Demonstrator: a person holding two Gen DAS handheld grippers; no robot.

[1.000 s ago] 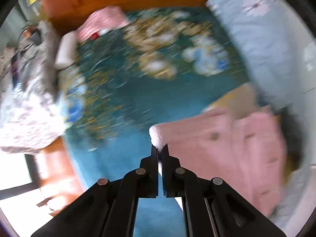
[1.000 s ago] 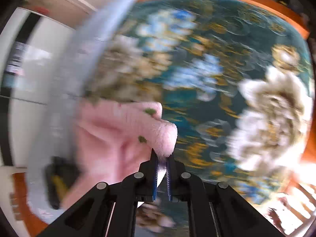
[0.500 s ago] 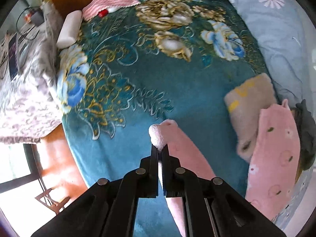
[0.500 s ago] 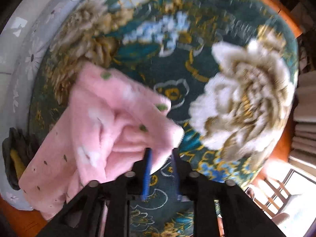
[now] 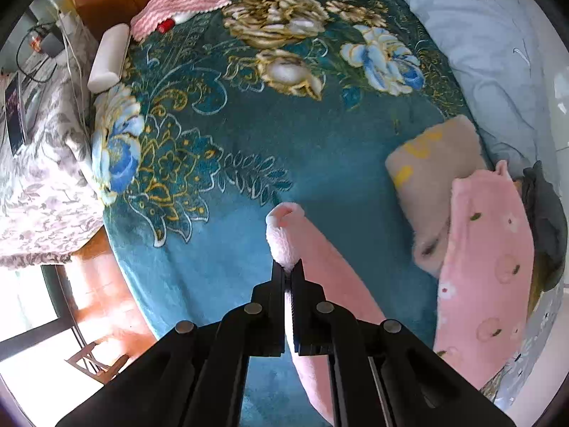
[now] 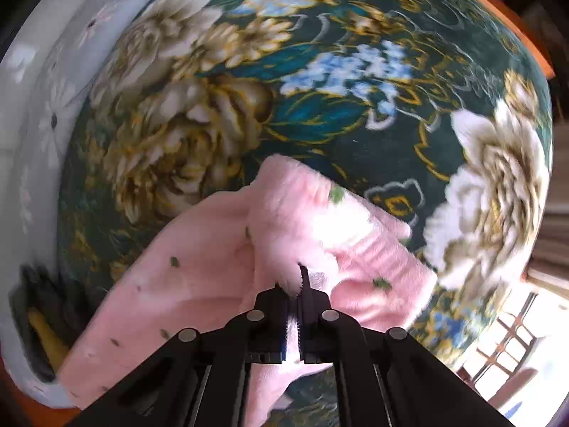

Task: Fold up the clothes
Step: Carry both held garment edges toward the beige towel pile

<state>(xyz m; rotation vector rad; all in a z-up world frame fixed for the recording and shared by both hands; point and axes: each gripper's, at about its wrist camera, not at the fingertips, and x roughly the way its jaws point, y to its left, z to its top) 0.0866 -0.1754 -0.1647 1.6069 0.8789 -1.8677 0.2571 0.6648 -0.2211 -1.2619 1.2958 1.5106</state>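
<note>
A pink fleece garment [image 6: 199, 284], hanging above the floral bed blanket [image 5: 320, 163], is being gripped at separate edges by the closed left tool [image 5: 288, 272] and closed right tool [image 6: 294, 286].

Fleece garment [image 5: 334, 284] on blanket [image 5: 249, 142]; folded pile [image 5: 434, 178] right of it; pillow [image 5: 490, 46] behind pile.
</note>
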